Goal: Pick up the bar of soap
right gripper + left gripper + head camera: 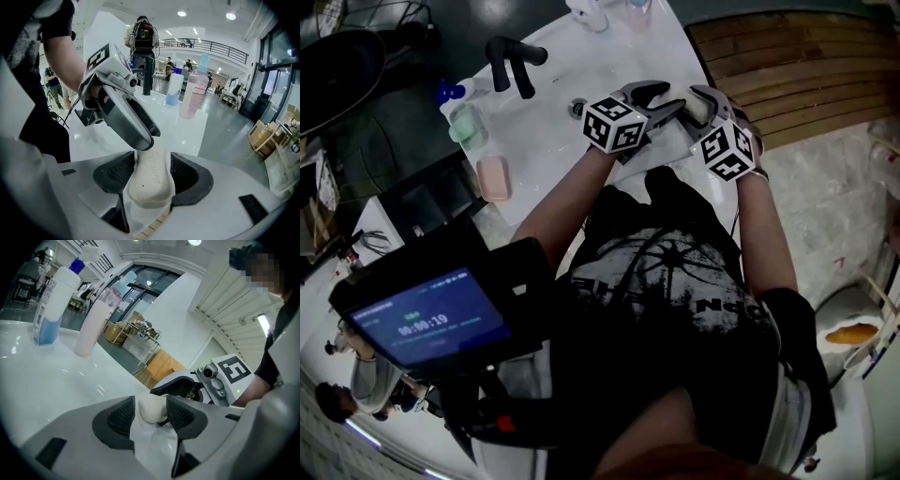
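White tabletop [546, 131] fills the upper middle of the head view, and the person stands at its near edge with both arms stretched over it. The left hand-held gripper [661, 101] and the right hand-held gripper [700, 107] meet tip to tip close to the tabletop's right edge, their marker cubes side by side. A black faucet [511, 62] rises toward the far left corner. Along the left edge stand a clear bottle with blue liquid [48, 303] and a pale pink bottle [95, 320], upright and just beside each other.

The bar of soap [149, 177], cream-coloured and rounded, sits between the two hand-held grippers by that right edge. The right one is clamped on it, with a pad against each long side. Its far end lies between the left one's pads, which sit tight against it on both sides. Whether the bar rests on the tabletop or hangs clear of it cannot be told.
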A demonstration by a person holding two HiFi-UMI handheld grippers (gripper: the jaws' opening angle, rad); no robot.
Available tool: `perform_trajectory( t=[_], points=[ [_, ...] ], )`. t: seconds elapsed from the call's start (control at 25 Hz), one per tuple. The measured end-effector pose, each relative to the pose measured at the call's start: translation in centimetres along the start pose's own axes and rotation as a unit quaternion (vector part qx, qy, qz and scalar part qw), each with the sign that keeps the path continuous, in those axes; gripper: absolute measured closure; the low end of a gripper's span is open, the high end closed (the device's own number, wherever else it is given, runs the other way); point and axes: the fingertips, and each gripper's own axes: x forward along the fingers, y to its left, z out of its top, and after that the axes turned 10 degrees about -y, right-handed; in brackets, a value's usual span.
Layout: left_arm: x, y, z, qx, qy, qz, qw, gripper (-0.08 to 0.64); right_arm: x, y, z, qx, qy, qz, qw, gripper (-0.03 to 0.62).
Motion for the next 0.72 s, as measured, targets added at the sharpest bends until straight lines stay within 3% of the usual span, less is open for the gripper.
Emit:
perform_trajectory(
  t=[0.28,0.6,0.72],
  points=[
    [-1.7,-1.0,2.4,0.017,-0.028,0.017,0.9993,0.351,-1.9,0.0,2.4,-0.012,-0.018,-0.017,1.000,0.354],
    [-4.7,0.1,4.7,0.063,-0.065,0.048,0.9947,0.354,-2.0,-0.8,5.3,-0.014,-0.066,-0.053,0.996,0.356],
    [-6.9,0.4,5.9,0.078,-0.090,0.062,0.9910,0.403,-1.9,-0.7,6.8,-0.007,-0.086,-0.063,0.994,0.381]
  ],
)
